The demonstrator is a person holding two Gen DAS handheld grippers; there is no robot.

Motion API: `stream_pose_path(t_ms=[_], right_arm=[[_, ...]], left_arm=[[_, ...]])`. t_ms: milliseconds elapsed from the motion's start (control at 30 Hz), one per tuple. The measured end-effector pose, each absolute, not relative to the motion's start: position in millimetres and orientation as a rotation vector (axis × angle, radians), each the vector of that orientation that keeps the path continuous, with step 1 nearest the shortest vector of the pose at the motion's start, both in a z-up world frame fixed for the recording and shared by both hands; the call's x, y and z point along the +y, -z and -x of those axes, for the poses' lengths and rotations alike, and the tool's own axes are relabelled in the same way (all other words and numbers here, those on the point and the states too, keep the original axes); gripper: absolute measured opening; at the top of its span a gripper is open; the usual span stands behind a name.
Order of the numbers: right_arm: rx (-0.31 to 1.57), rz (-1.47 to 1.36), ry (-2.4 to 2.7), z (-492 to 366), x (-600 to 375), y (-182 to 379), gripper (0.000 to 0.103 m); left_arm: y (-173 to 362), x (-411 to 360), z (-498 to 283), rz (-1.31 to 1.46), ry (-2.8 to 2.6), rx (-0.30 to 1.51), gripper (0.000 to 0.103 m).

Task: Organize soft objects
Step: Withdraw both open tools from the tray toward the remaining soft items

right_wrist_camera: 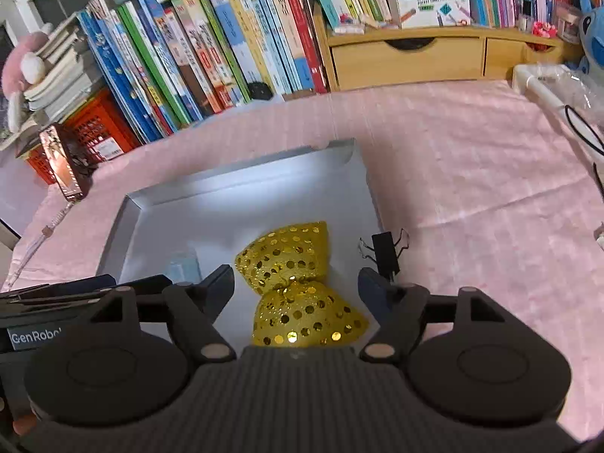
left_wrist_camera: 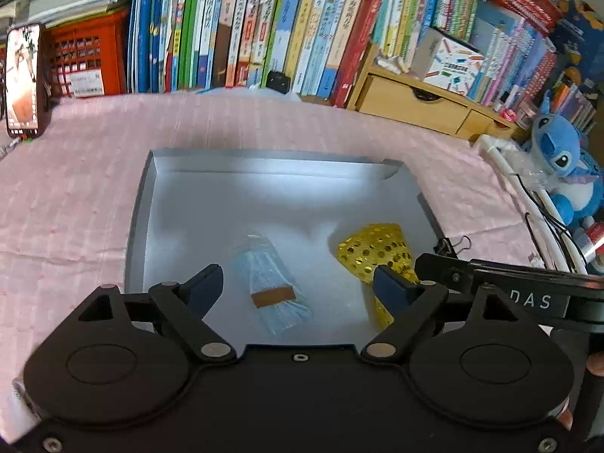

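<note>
One silver tray (left_wrist_camera: 181, 188) holds two soft items ahead of the tongs: one blue packet (left_wrist_camera: 270, 275), one gold sequined bow (right_wrist_camera: 294, 283).

1. Surface covered by a pink cloth (right_wrist_camera: 472, 173).
2. Shallow grey tray (left_wrist_camera: 145, 204) lying on the cloth.
3. Black binder clip (right_wrist_camera: 385, 253) just beside the tray's right edge.
4. Phone (left_wrist_camera: 23, 79) standing at the cloth's far left.

Ahead of my claws I see a pink tablecloth (right_wrist_camera: 472, 173), a row of books (left_wrist_camera: 264, 26) behind it, a wooden drawer unit (right_wrist_camera: 407, 56), a red crate (left_wrist_camera: 88, 60), a phone (left_wrist_camera: 23, 79) far left, a blue plush toy (left_wrist_camera: 566, 158) far right, and a black binder clip (right_wrist_camera: 385, 251) just beside my right claw
</note>
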State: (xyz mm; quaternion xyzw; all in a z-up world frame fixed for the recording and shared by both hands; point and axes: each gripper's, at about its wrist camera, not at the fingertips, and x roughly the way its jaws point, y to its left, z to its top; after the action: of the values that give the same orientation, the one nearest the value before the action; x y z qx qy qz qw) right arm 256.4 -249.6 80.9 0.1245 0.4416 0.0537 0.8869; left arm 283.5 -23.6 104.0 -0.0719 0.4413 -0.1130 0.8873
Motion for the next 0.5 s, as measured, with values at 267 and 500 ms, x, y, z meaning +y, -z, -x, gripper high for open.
stream_pose_path(t_ms=[267,500], right_arm=[[0.847,-0.217,-0.117,-225,-247,-102,0.086],[0.777,-0.191,-0.133,-185,-239,-130,0.087]], left_arm=[[-123,-20,-248,0.122,0.24,0.863,0.088],[-145,-10,-204,0.117,0.251,0.812,0.09]])
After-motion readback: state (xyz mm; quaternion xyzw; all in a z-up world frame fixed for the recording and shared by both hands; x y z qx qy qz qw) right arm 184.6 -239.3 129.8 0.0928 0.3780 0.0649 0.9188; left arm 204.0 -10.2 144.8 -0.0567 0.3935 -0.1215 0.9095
